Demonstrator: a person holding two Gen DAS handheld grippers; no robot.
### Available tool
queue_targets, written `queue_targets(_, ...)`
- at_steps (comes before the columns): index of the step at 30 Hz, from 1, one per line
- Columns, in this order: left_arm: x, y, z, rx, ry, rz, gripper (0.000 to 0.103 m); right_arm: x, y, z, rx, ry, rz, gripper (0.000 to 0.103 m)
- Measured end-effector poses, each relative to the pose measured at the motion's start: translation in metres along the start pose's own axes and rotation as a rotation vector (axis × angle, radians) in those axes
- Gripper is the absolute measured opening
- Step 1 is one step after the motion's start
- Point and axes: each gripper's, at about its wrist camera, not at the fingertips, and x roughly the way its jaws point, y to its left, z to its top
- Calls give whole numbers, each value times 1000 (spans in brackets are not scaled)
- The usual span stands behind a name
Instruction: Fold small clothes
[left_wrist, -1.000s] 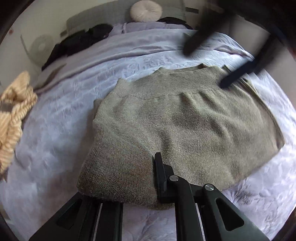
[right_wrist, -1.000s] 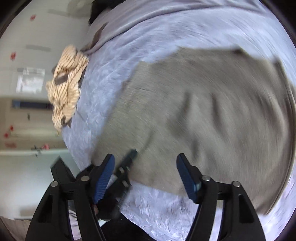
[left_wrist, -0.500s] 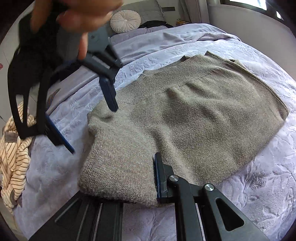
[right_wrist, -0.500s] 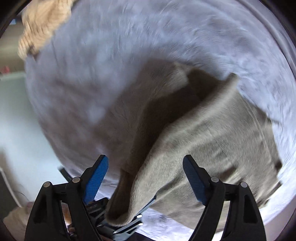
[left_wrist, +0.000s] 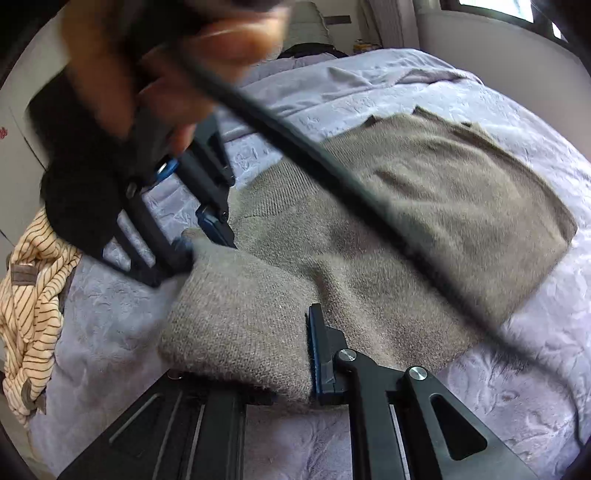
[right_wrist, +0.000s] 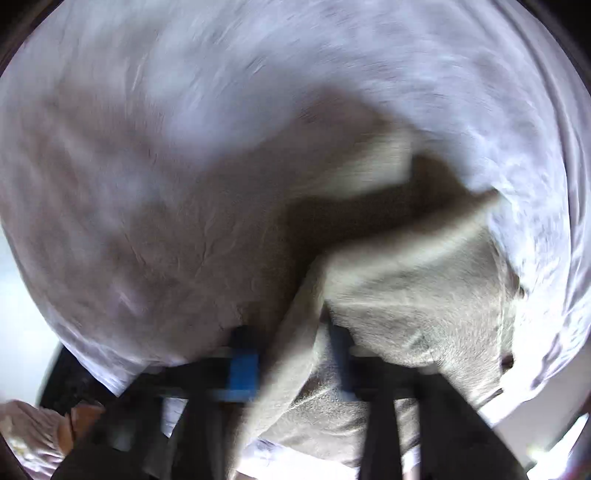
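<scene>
Between the left gripper (left_wrist: 255, 354) jaws sits the near corner of the grey sweater (left_wrist: 424, 221), pinched tight; the right gripper (left_wrist: 205, 240) is clamped on the next corner just off to the side, lifting it. Beyond the jaws the rest lies flat on the lilac bedspread (left_wrist: 517, 387); looks like the fold's only starting, with the striped garment (left_wrist: 33, 295) not yet folded.

Right tongs (left_wrist: 199, 236) and hand (left_wrist: 147, 74) block the sweater's (left_wrist: 424, 229) left corner; a black cable (left_wrist: 332, 173) crosses above it. Striped garment (left_wrist: 33, 295) crowds the bed's (left_wrist: 517, 387) left edge. Bare bedspread right of sweater.
</scene>
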Motion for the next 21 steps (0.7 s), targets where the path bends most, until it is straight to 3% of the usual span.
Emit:
queue_targets(4,-18,-2,16,1,-42,-15,14,-32,-40,-39,88,-188,172,16)
queue_targets(9,-47,-22,47,60,-115,-43,14,-64,-92,-108,213,-411,322,16)
queue_targets(14,-63,-67,83,172,-172,-90,14,-88,-140,-179,336,-591,376,15)
queue_targets(21,-54,-153,108,341,-177,-196,13,-58,-215,-289,567,-792,430,12)
